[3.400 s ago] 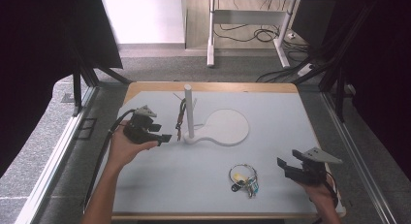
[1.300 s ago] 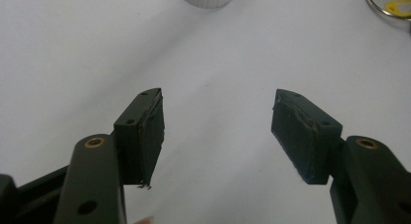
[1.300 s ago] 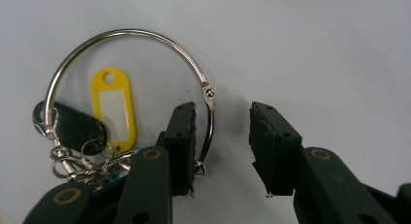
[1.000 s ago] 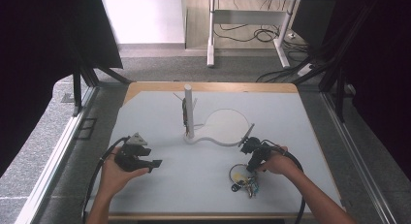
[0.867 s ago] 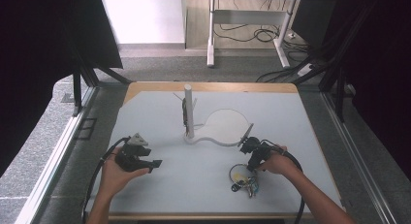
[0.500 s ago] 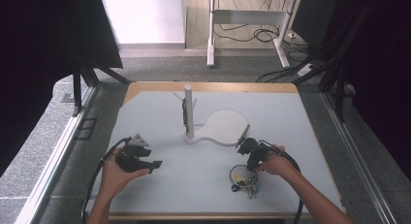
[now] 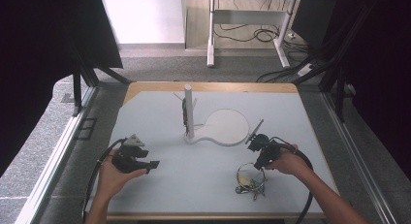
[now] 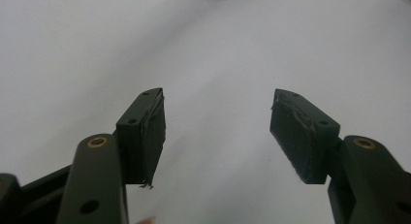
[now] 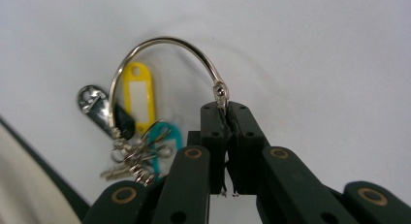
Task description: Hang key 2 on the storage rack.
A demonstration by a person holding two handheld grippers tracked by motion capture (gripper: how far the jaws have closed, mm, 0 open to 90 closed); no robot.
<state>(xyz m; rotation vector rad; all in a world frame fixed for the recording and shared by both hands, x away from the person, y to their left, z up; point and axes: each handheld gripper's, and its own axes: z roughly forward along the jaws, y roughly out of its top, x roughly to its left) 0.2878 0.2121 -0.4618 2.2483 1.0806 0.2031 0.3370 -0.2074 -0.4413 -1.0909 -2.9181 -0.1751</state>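
key ring: big silver loop [image 9: 165, 54] carrying a yellow tag [image 9: 139, 98], a teal tag [image 9: 162, 135] and a dark fob [image 9: 99, 110], plus a clump of small keys. In the high view it sits lower right of centre [image 7: 250, 178] on the table [image 7: 203, 175].
right gripper: [image 9: 226, 110] jaws have just been closing and are now pinched together on the ring, right by its hinge bead. In the high view it sits [image 7: 258, 162] at the ring's upper edge, nose tilted down, hand [image 7: 286, 162] coming in from the lower right.
left gripper: [image 8: 218, 132] jaws wide apart, nothing between them, just bare table. High view has it lower left [image 7: 151, 165], held low and roughly level.
around: white stand [image 7: 189, 112] with a round base plate [image 7: 225, 128] up at centre, well apart from the ring, so nothing's in the way.
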